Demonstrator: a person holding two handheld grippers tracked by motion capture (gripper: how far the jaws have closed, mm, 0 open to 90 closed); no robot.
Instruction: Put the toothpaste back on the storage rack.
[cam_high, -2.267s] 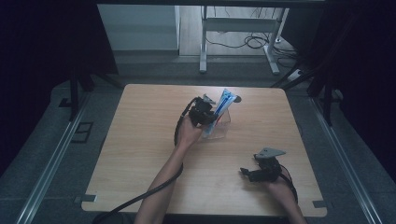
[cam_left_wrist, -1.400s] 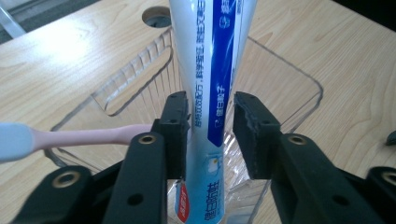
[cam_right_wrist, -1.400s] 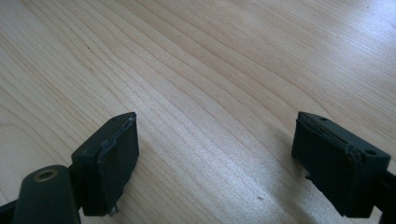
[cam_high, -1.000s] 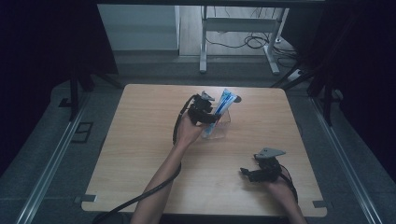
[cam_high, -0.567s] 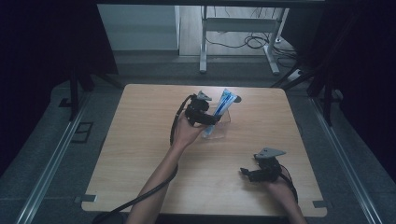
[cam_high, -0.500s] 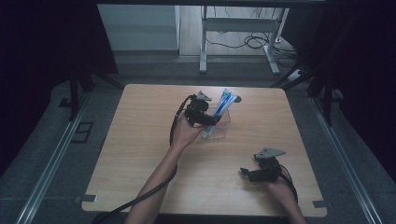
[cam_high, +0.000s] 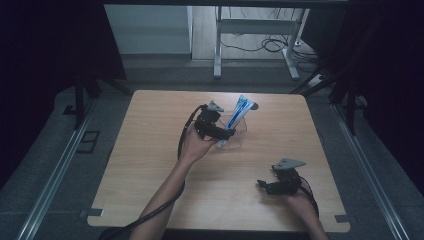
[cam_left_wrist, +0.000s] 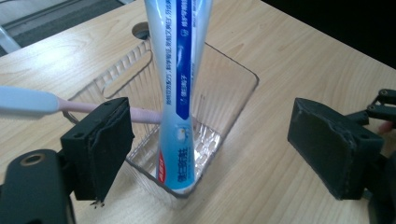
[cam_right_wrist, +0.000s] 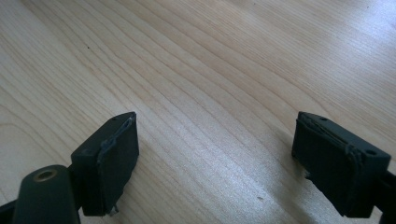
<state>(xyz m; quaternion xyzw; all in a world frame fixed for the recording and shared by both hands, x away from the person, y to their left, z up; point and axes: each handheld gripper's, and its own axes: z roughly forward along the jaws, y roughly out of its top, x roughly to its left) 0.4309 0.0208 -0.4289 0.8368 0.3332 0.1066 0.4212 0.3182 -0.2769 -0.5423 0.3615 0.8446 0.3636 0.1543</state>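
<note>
Near the table's (cam_high: 150, 165) far edge, the left gripper (cam_left_wrist: 205, 154) had just spread its jaws off the toothpaste tube (cam_left_wrist: 180, 93), leaving it standing in the clear container (cam_left_wrist: 229, 88) beside a toothbrush (cam_left_wrist: 28, 101), apparently placed.

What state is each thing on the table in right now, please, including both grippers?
Toothpaste tube: standing on end in the clear container, leaning, released.
Clear container: upright on the table, open-topped.
Toothbrush: lying across the container's rim, its far end hidden.
Left gripper: jaws just opening, wide apart, pads off the tube.
Right gripper: open, nothing between the jaws, low over the table.
</note>
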